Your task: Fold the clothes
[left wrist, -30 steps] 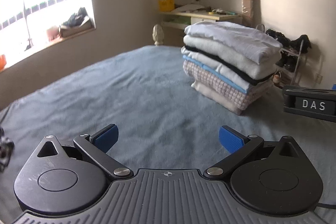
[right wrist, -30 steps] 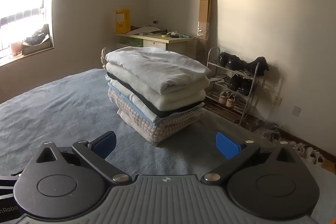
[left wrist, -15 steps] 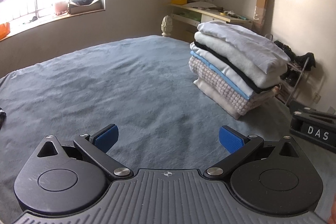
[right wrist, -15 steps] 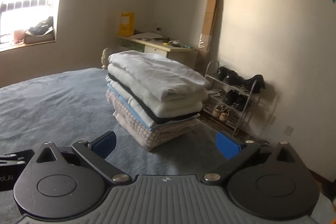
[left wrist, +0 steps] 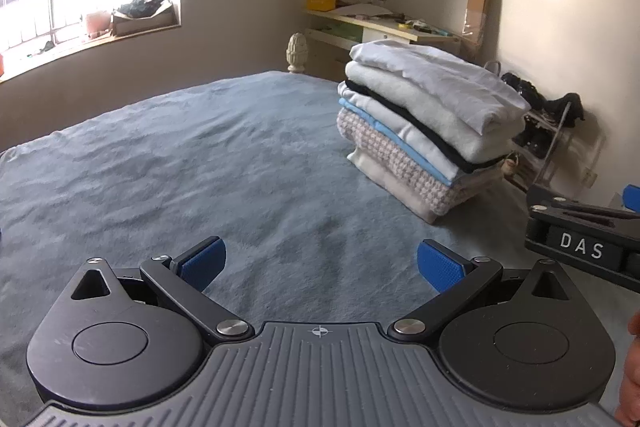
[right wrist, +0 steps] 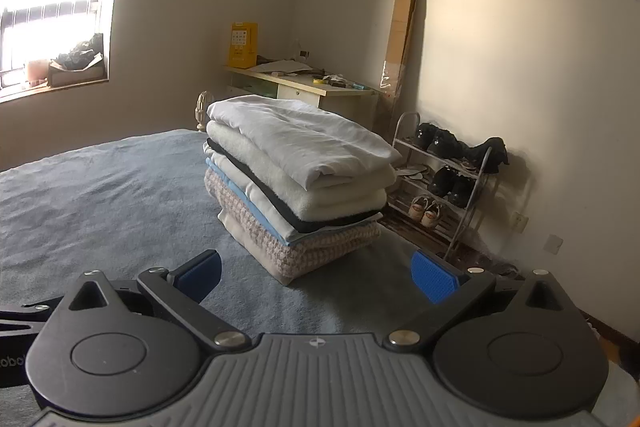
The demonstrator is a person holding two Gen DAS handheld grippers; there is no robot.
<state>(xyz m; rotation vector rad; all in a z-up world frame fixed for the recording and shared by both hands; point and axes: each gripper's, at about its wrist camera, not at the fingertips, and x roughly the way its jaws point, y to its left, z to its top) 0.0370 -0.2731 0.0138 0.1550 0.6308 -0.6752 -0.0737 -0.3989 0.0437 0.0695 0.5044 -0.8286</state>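
Both sets of fingers gape wide, holding nothing. Left gripper [left wrist: 319, 261]: folded stack [left wrist: 428, 131] on the bed [left wrist: 160, 163] at 2 o'clock. Right gripper [right wrist: 316, 269]: stack [right wrist: 298, 179] at 12, near the edge; a careless bump could topple it.

Blue bed [left wrist: 200, 163] in foreground. Table [right wrist: 304, 83] against far wall, cluttered, yellow box [right wrist: 242, 45] on it. Cardboard [right wrist: 401, 35] leaning upright beside it. Shoe rack [right wrist: 448, 179] along right wall, shoes on it.
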